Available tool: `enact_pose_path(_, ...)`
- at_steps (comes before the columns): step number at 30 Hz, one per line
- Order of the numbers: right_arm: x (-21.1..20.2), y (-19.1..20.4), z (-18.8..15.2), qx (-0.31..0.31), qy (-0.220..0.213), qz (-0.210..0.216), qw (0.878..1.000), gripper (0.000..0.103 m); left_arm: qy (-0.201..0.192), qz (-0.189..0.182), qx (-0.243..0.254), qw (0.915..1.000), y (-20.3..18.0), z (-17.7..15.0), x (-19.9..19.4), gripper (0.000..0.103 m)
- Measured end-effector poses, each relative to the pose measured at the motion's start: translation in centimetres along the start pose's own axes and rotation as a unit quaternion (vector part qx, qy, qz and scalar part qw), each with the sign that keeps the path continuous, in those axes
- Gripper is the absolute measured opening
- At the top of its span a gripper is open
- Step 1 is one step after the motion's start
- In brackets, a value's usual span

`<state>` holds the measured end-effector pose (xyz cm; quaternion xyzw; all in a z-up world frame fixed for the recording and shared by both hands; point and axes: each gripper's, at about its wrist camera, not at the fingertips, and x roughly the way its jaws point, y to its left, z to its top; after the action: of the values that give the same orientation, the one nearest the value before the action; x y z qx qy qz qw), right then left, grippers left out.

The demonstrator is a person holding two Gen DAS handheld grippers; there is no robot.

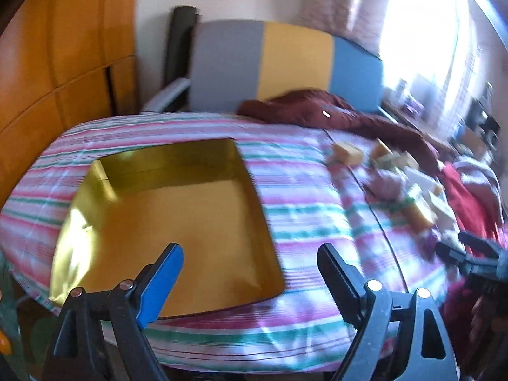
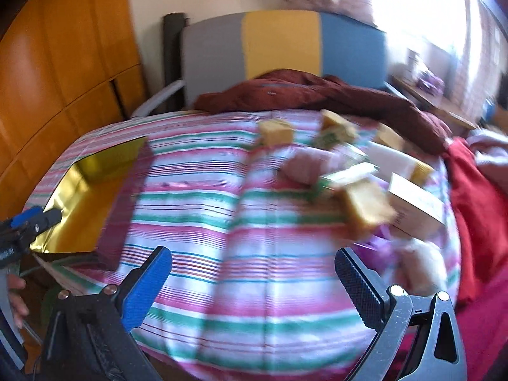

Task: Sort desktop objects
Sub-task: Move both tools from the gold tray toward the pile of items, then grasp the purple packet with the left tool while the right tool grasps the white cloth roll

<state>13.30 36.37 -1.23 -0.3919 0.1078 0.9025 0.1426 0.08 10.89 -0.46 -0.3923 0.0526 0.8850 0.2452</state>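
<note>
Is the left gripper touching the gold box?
Apart. Right wrist view shows the left gripper hanging over the gold box with its floor visible beneath; the left view shows open, empty jaws.

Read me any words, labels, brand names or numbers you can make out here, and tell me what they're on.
No text is legible.
White carton: faint dark marks on its side, too blurred to read.
Left hand-held gripper: small white marking on its body, too small to read.
Gold box: no visible print.
</note>
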Motion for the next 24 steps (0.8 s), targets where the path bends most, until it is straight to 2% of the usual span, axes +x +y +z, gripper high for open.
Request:
enact_pose_path(7,-2.2,-8.7,0.1,0.059,0.034,-0.022,0.997,0.103,0.059,-0.048,0.058,0.9954,-4.7,-0.3,3.1,0.088)
enact_pose_path(14,-3.4,-14.9,0.9,0.072,0.06,-0.025,0.995,0.103,0.096,-0.088,0.107,0.9857,-9.8,0.3,5.7,0.086)
enact_pose_path(18,-2.6,-16.0,0.9,0.038,0.091,-0.022,0.995,0.103,0.102,-0.115,0.133,0.9792,-12.9,1.2,6.6,0.086)
enact_pose_path(21,-1.6,-16.3,0.9,0.014,0.122,-0.017,0.992,0.103,0.11,-0.16,0.13,0.9723,-15.0,2.1,7.5,0.087)
enact_pose_path(24,-0.2,-16.4,1.0,0.005,0.148,-0.003,0.989,0.102,0.122,-0.183,0.135,0.966,-16.4,2.6,8.5,0.09)
